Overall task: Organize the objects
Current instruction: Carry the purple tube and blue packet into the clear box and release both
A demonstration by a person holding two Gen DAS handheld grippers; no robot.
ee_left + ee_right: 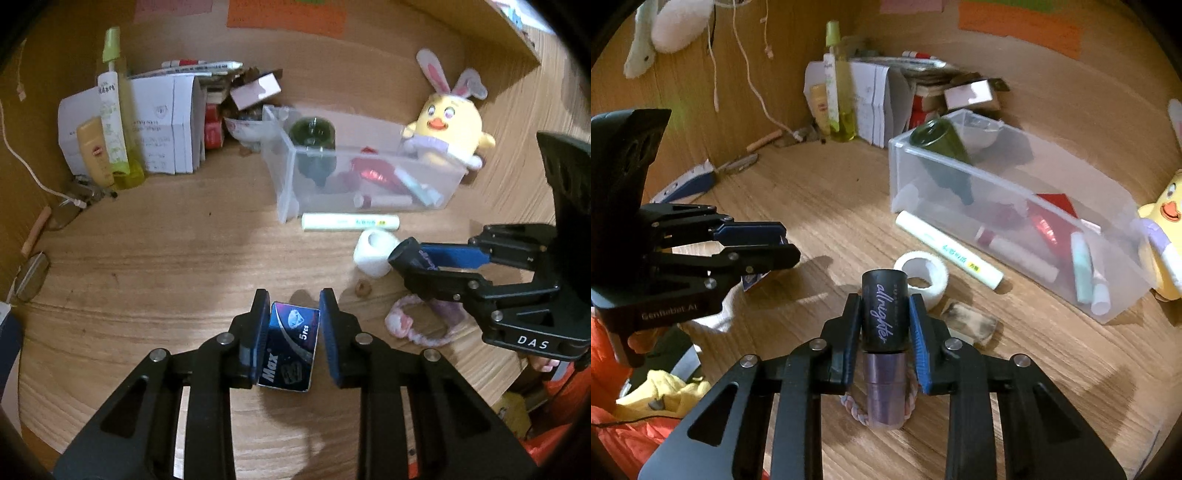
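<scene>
Wood-grain desk (147, 258) enclosed by brown board walls carries the clutter. Over it, the left gripper (293, 314) pinches a small blue cardboard box (290, 347) printed "Max" and "5 Pcs", its left pad flat against the box and its right pad close on the other side, though contact there is hard to confirm. The right gripper (884, 314) is clamped on a black cylindrical bottle (884, 314) lettered "allnighter" in pale script, with a translucent purple lower section. "DAS" is printed on the right gripper's body in the left view, and what reads as "Genrobot.AI" on the left gripper's in the right view.

Just beyond the bottle sits a white tape roll (921, 273), beside a pale green tube (949, 251) lying against a clear plastic bin (1015, 184). Inside the bin a dark green bottle (942, 155) leans among red and white items. A yellow plush chick with bunny ears (448, 129) rests at the bin's far end.
</scene>
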